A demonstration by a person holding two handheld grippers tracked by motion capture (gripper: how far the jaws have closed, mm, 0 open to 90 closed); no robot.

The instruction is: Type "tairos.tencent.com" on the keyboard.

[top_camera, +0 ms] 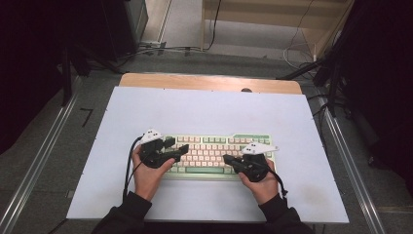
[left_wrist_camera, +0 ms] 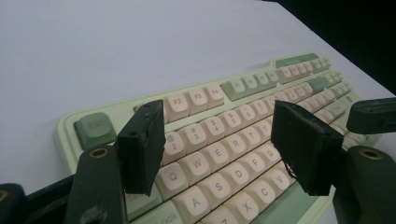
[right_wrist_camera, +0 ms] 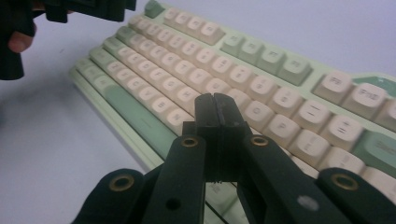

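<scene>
A pale green keyboard [top_camera: 219,151] with cream keys lies on the white table top [top_camera: 209,112] near the front middle. My left gripper [top_camera: 179,147] hovers over the keyboard's left end, its jaws open. In the left gripper view the two black pads [left_wrist_camera: 140,147] stand wide apart above the letter keys [left_wrist_camera: 219,163], nothing between them. My right gripper [top_camera: 228,160] sits over the keyboard's lower right part. In the right gripper view its jaws are pressed together [right_wrist_camera: 215,109] just above the cream keys [right_wrist_camera: 261,112], holding nothing.
The white board rests on a wooden table [top_camera: 209,82]. Metal rails [top_camera: 39,161] run along both sides of the floor. Cables [top_camera: 160,48] and dark stands [top_camera: 331,73] lie beyond the far edge. Bare white surface spreads behind the keyboard.
</scene>
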